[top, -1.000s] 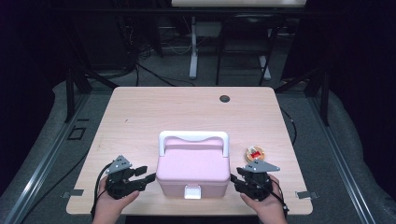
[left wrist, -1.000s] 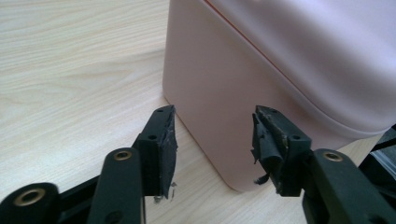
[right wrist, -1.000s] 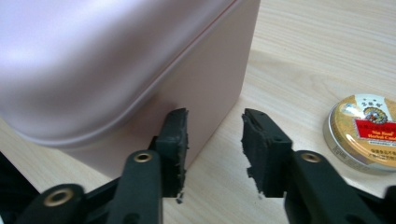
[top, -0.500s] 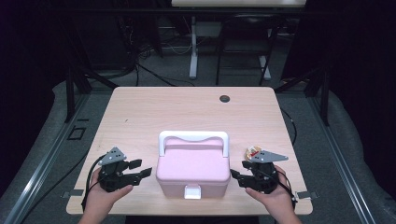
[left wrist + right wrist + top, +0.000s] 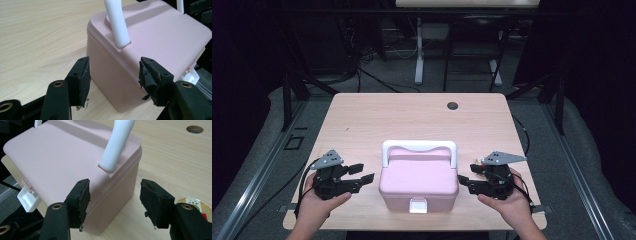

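Note:
A pink box [image 5: 418, 180] with a white handle [image 5: 419, 146] standing upright and a white front latch [image 5: 418, 205] sits near the table's front edge. My left gripper [image 5: 364, 173] hovers just off the box's left end, open, and its jaws have just been opening. The left gripper view has the box [image 5: 155, 37] just ahead of the gripper [image 5: 113, 75], its pads touching nothing. My right gripper [image 5: 466, 175] hovers off the right end, also open and just widened. In its own view the gripper [image 5: 114, 195] faces the box [image 5: 62, 152] with bare pads.
A small round red-and-gold item [image 5: 195, 203] lies on the wooden table [image 5: 377, 120] beside my right gripper. A dark cable hole [image 5: 453, 105] sits near the far edge. Dark floor, cables and stand legs surround the table.
Both grippers have lifted and drawn slightly away from the box's ends. Their jaws stand wider than before, and the box has stayed put.

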A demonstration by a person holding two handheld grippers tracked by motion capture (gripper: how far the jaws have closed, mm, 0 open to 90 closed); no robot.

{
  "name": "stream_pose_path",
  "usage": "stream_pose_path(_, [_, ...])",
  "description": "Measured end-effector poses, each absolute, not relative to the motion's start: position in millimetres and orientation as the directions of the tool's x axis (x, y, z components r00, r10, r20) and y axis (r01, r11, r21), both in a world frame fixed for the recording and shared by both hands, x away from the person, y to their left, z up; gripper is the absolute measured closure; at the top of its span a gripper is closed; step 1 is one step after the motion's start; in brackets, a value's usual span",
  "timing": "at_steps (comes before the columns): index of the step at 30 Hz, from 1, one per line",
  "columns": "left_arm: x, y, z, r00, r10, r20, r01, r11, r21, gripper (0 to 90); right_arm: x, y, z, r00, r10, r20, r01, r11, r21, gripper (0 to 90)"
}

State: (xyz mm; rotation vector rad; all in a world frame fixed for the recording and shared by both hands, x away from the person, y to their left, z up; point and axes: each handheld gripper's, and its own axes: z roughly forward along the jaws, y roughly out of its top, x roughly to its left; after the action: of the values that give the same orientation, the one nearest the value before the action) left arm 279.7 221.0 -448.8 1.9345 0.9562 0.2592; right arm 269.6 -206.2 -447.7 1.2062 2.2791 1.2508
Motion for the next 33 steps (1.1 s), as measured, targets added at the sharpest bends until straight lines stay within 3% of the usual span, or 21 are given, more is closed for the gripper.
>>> stream_pose_path(33, [318.7, 191.6, -417.6, 0.687, 0.691, -0.225, 0.526, -0.259, 0.810, 46.2, 304.4, -185.1, -426.8, -0.624, 0.764, 0.165, 0.525, 0.254, 0.812, 44.6])
